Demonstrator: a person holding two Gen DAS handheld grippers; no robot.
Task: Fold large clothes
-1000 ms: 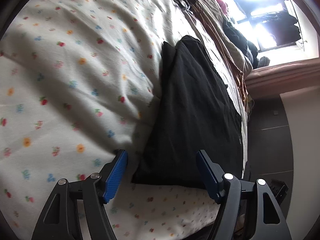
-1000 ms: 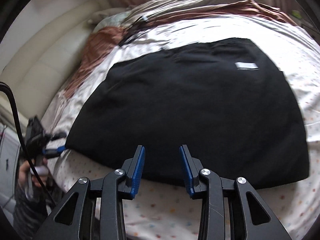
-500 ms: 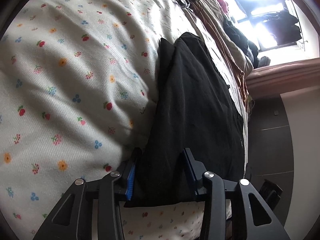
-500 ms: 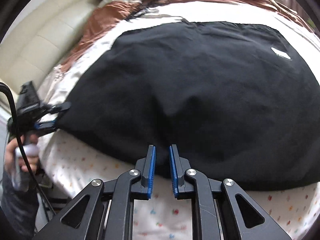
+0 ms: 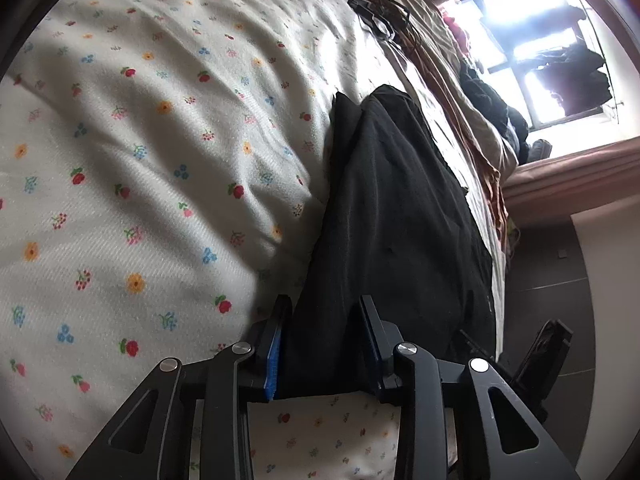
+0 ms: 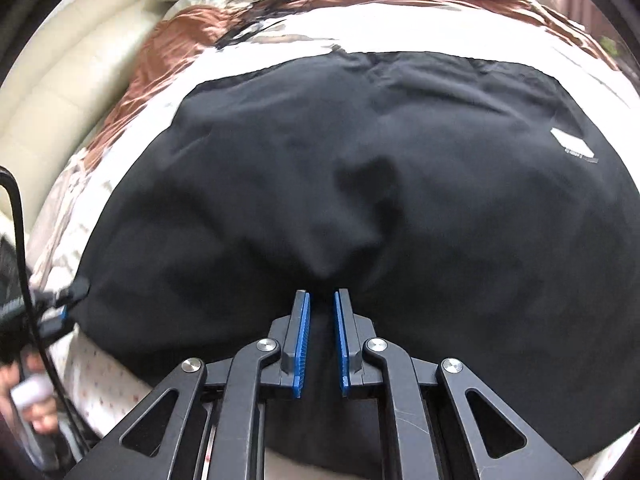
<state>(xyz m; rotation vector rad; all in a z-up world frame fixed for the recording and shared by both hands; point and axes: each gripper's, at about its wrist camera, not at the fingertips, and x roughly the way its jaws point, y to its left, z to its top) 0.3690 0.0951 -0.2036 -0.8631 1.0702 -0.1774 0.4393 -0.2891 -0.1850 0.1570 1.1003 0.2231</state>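
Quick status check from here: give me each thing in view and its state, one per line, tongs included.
Black garment: lying spread on the bed, near edge bunched and puckered.
Left tongs: just been closing, jaws pressed against a fold at the garment's corner.
Right tongs: just been closing, shut on the garment's near edge.
Floral sheet: wrinkled under the garment.
Brown blanket: crumpled behind it.

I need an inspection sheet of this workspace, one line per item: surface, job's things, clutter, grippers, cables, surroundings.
Surface: bed with floral sheet, wrinkled.
Job's things: black garment lying on the sheet, white label on top.
Clutter: rumpled brown and beige bedding behind the garment.
Grippers: left gripper jaws have just been closing on the garment's corner; right gripper shut on a pinched fold at its near edge.
Cables: black cable at the left edge of the right wrist view.
Surroundings: bright window, dark tiled floor.
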